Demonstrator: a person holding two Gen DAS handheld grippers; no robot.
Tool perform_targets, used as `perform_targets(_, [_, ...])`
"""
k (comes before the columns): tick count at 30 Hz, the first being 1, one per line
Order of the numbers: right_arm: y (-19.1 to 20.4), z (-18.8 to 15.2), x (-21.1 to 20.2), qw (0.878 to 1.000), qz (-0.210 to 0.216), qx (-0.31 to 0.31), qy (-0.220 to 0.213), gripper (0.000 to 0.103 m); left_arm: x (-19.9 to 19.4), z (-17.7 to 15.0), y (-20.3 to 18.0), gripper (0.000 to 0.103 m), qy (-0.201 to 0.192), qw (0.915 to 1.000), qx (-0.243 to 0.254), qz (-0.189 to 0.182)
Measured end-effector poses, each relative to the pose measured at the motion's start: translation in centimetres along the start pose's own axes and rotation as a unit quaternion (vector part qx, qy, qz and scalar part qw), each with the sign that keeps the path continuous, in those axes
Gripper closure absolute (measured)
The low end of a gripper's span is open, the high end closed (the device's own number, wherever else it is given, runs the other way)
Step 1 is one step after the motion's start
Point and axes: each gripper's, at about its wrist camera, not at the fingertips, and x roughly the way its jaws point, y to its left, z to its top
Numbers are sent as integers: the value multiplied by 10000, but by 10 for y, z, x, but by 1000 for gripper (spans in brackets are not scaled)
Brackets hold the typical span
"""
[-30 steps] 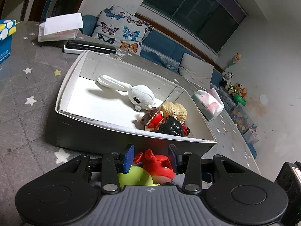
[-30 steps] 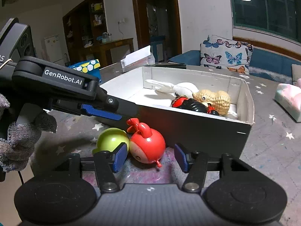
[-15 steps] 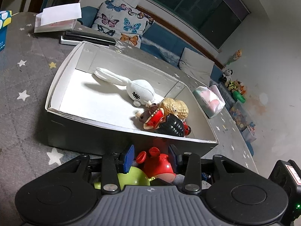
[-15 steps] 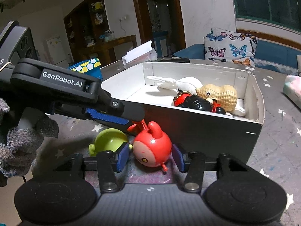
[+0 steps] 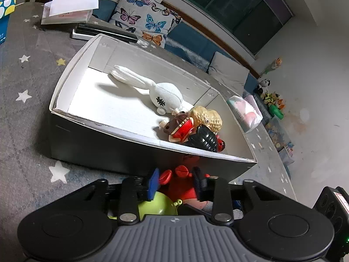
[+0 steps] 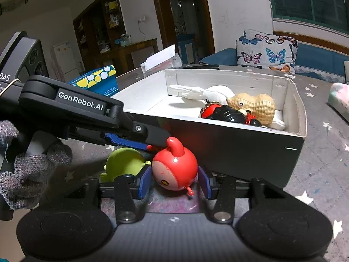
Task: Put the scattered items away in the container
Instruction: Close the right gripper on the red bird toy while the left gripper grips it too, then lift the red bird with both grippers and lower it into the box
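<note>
1. Jaws of the right gripper [image 6: 174, 180] have just been closing and now stand against both sides of the red round toy [image 6: 174, 170], a blue pad at each flank, so the toy looks pinched between them on the grey star-patterned cloth [image 6: 322, 170]
2. Jaws of the left gripper [image 5: 174, 180] have also just been closing; in the left wrist view the two red horns of the same toy [image 5: 174, 173] sit between its pads, but I cannot tell whether the pads press on them
3. From the right wrist view the left gripper [image 6: 152, 144] reaches in from the left, its blue-padded tip at the toy's horn, held by a hand in a grey knit glove [image 6: 24, 174]
4. The green round toy [image 6: 124, 163] lies on the cloth just beside the red one, on its left, partly under the left gripper
5. The container, a shallow box [image 6: 250, 148] dark outside and white inside, stands right behind both toys
6. Inside it lie a white long-eared plush [image 5: 161, 96], a peanut-shaped toy [image 5: 207, 118], a brown and red toy [image 5: 181, 128] and a black ribbed toy [image 5: 204, 139], bunched toward one end
7. Beyond the box: a butterfly cushion [image 5: 146, 21], a tissue box [image 5: 67, 13] and a pink-and-white packet [image 5: 246, 113]
</note>
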Motion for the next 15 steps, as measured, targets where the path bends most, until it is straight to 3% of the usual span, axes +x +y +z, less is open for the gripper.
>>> perform_targets(15, [11, 5, -24, 9996, -15, -156, -226, 56, -27, -4, -16, 71, -262, 9996, 90, -114])
